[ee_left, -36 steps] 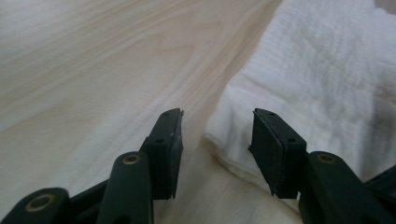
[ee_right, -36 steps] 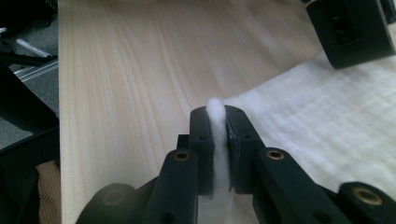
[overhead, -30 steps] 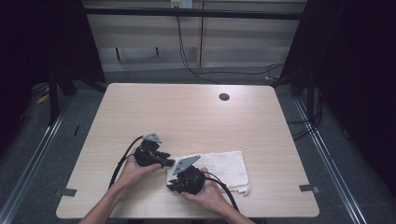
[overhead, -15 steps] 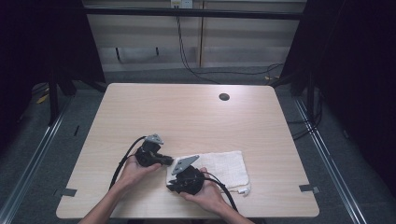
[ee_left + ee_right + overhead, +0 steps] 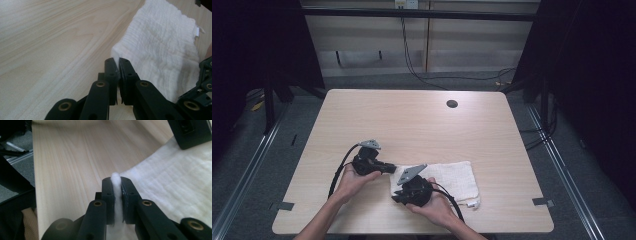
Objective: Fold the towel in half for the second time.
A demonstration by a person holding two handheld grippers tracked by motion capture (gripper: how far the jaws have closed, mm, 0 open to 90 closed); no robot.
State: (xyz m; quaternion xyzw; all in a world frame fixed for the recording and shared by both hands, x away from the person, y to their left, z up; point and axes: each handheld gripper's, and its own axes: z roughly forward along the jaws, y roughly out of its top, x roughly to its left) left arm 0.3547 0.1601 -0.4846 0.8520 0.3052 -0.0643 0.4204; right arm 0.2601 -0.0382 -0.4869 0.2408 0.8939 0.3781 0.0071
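Left claw point(image 5: 117, 65) has just closed, its jaws now pinching a corner of the cloth point(image 5: 165, 47); right claw point(image 5: 117, 183) clamps a bunched fold. Cloth's white, ribbed weave, lying flat on the pale wood-grain desk point(image 5: 412, 120)

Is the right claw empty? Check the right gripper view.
No: the right claw has its jaws pressed on a pinched fold of the white towel.
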